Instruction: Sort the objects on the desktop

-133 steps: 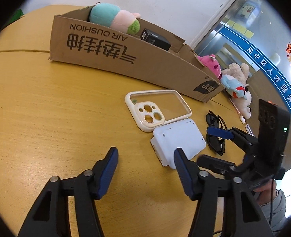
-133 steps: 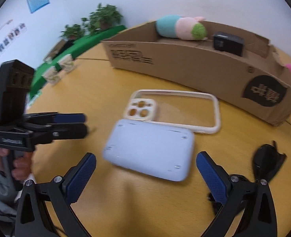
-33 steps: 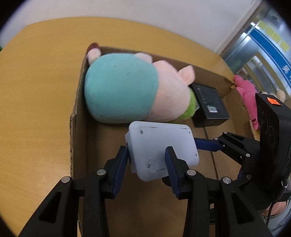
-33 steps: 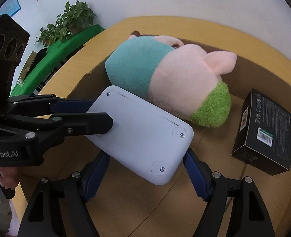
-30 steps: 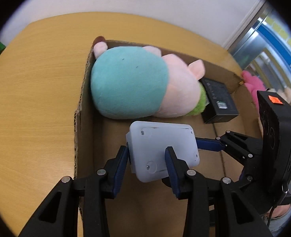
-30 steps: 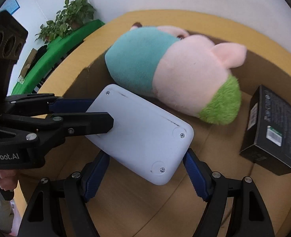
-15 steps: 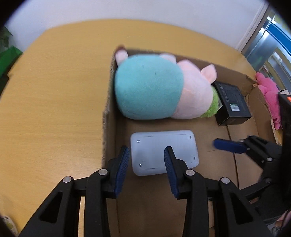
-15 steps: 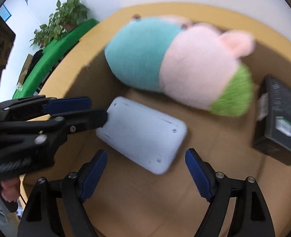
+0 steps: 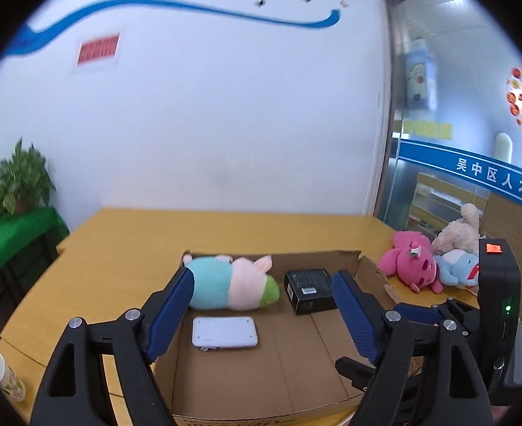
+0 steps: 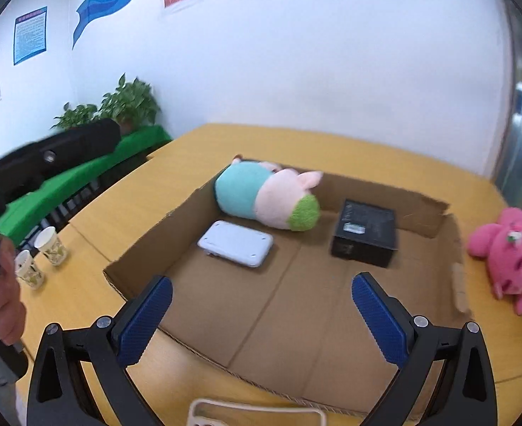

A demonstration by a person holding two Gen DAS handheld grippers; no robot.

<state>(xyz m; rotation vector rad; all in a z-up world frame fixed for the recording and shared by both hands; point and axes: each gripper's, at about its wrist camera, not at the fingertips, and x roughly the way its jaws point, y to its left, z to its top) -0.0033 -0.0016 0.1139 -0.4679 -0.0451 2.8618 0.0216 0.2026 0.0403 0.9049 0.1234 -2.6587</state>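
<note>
A white flat device (image 9: 224, 332) lies on the floor of the open cardboard box (image 9: 261, 372), in front of a teal and pink plush pig (image 9: 230, 287) and left of a black box (image 9: 309, 291). It also shows in the right wrist view (image 10: 236, 243), with the plush pig (image 10: 266, 196), the black box (image 10: 364, 232) and the cardboard box (image 10: 271, 305). My left gripper (image 9: 261, 312) is open and empty, above the box's near side. My right gripper (image 10: 261, 316) is open and empty, above the box's front edge. A cream phone case (image 10: 253, 413) lies on the table below it.
A pink plush (image 9: 411, 267) and other plush toys (image 9: 456, 248) sit on the yellow table right of the box; the pink one also shows in the right wrist view (image 10: 505, 248). Paper cups (image 10: 42, 252) stand at the table's left. A green-covered bench with plants (image 10: 83, 163) lies beyond.
Both grippers let go of the white device; it now lies on the box floor. Both have opened wide and pulled back and up from the box.
</note>
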